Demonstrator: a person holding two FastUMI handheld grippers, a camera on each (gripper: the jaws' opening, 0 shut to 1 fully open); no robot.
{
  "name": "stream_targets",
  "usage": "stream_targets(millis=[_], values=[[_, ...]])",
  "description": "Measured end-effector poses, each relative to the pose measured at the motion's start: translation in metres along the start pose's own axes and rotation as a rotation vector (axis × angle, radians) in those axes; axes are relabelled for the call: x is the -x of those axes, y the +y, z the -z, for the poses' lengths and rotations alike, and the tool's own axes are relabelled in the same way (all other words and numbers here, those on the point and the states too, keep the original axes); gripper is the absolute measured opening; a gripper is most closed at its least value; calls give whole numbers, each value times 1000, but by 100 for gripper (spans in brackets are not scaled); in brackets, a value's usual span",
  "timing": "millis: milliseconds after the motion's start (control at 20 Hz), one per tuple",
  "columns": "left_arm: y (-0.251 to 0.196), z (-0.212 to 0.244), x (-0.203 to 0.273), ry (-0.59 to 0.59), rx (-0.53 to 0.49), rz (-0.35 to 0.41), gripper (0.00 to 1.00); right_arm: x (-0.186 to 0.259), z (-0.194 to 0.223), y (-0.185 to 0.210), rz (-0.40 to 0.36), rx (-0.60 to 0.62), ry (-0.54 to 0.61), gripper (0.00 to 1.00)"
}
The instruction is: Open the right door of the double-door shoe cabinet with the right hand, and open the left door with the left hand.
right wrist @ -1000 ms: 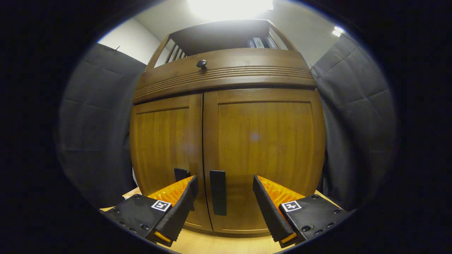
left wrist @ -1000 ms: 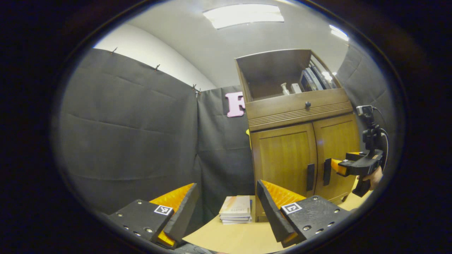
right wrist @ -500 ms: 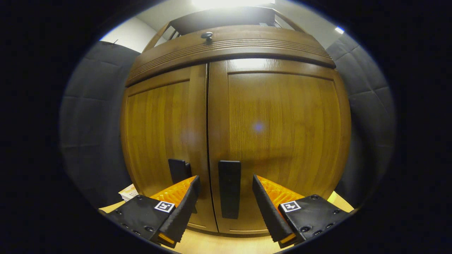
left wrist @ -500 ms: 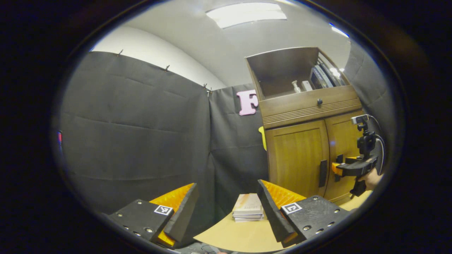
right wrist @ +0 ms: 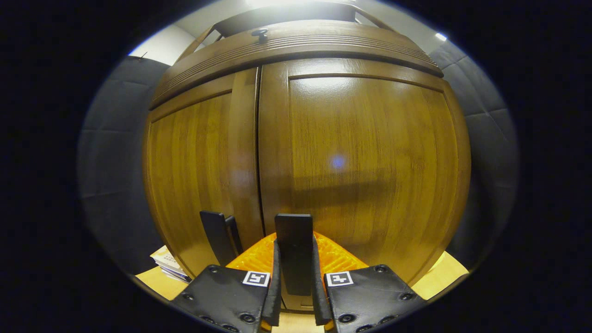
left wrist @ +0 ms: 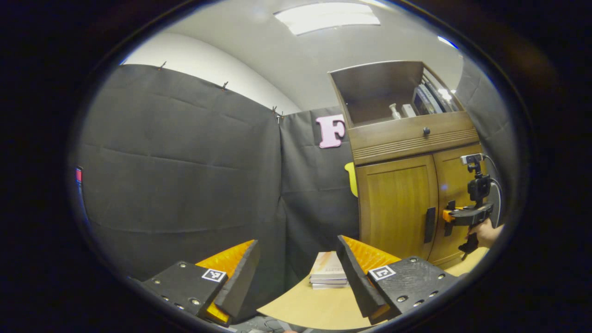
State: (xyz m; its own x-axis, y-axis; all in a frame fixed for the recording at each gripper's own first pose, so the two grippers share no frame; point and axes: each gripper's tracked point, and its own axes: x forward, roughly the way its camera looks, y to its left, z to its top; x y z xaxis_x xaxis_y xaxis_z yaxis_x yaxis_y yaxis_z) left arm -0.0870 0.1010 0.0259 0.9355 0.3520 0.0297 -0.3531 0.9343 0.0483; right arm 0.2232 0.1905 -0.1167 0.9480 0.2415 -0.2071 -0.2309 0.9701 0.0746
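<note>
Shoe cabinet (left wrist: 407, 185) stands at far right end of tabletop (left wrist: 314, 307), both doors shut. My right gripper (right wrist: 296, 277), spread wide half a second ago, now clamps right door handle (right wrist: 294, 245), both fingers pressing its sides. Grasp made; I judge next step is pull to swing right door (right wrist: 360, 162) outward. Left door handle (right wrist: 217, 236) untouched beside it. My left gripper (left wrist: 296, 273) hangs well back from cabinet, jaws apart, holding nothing. Book stack (left wrist: 329, 274) lies near cabinet's left foot.
</note>
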Motion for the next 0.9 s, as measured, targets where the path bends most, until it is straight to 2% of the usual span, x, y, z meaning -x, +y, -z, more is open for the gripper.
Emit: stream_targets(millis=[50,100,150,200,300,400,550,700,750,800,850,900], values=[[-1,-1,-2,-4,-6,1,98,1,-4,0,1,7,-2,17],[-4,-2,-2,-8,-8,4,98,1,-1,0,-3,1,13,20],[-7,-4,-2,-11,-6,11,98,3,-1,1,-9,-15,16,17],[-10,-5,-2,-15,-1,19,98,4,0,1,-16,-22,22,20],[-16,-5,-6,-19,11,41,98,11,-3,1,-29,-9,13,17],[-26,-3,-12,-16,21,67,99,25,-3,1,-36,-14,6,20],[-36,-1,-18,-16,30,110,99,47,2,-2,-56,-30,10,17],[-61,-6,-26,-32,45,166,99,77,2,-8,-67,-25,-7,20],[-71,-6,-28,-34,54,190,99,85,3,-10,-71,-15,-8,17],[-81,-7,-29,-34,62,217,99,93,5,-12,-74,-14,-4,23],[-90,-6,-32,-34,70,242,99,101,5,-14,-76,-20,-1,17],[-100,-6,-33,-37,77,266,99,108,5,-17,-76,-25,1,20]])
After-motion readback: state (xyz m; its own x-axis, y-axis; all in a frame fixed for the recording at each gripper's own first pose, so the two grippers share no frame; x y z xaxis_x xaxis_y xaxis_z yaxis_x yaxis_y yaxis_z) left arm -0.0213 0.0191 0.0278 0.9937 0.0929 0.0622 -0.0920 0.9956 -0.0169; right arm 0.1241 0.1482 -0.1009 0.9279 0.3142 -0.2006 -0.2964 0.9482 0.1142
